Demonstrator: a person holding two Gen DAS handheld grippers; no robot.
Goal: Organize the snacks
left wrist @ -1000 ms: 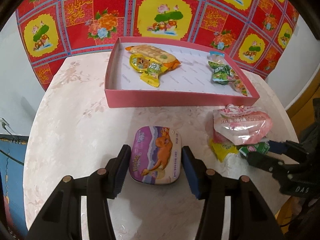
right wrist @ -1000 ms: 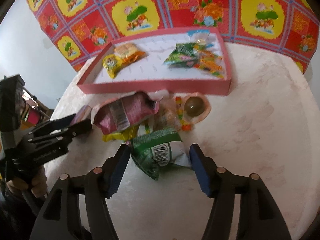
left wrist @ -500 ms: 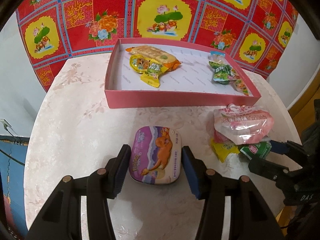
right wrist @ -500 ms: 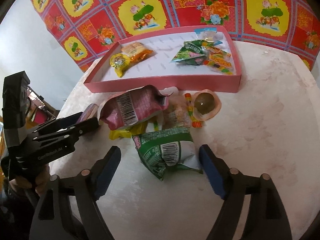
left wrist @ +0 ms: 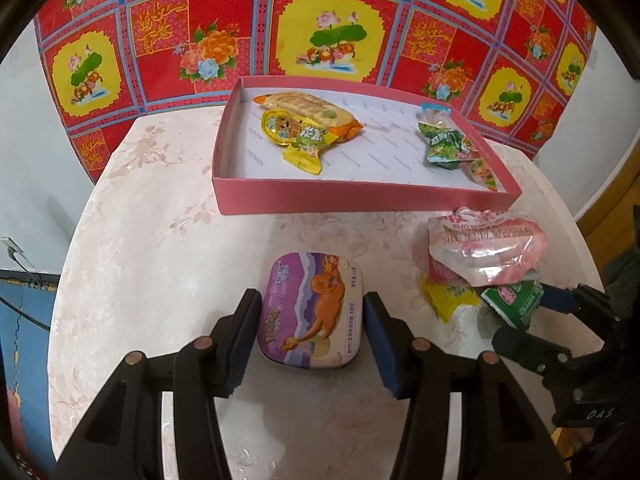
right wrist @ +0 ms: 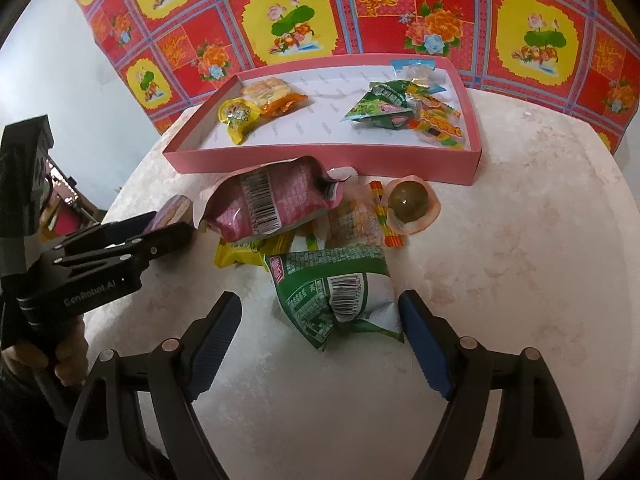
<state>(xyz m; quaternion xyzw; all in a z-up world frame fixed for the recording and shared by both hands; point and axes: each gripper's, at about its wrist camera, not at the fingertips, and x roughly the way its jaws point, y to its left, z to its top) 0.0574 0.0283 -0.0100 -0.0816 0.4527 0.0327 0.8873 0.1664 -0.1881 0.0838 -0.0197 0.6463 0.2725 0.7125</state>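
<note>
My left gripper (left wrist: 310,334) points steeply down at the table, its blue pads closed against the two sides of the tin (left wrist: 312,314) between them. I see my left hand (right wrist: 66,356) wrapped around its handle in the right wrist view. My right gripper (right wrist: 320,342) also points steeply down; its jaws have just been opening and stand wide, with the green packet (right wrist: 340,294) lying between them, left pad clear of it.

Pale round marbled table (left wrist: 132,240) before a red floral-patterned cloth (left wrist: 224,12), white walls, perhaps a wooden doorframe (left wrist: 612,184) at right
</note>
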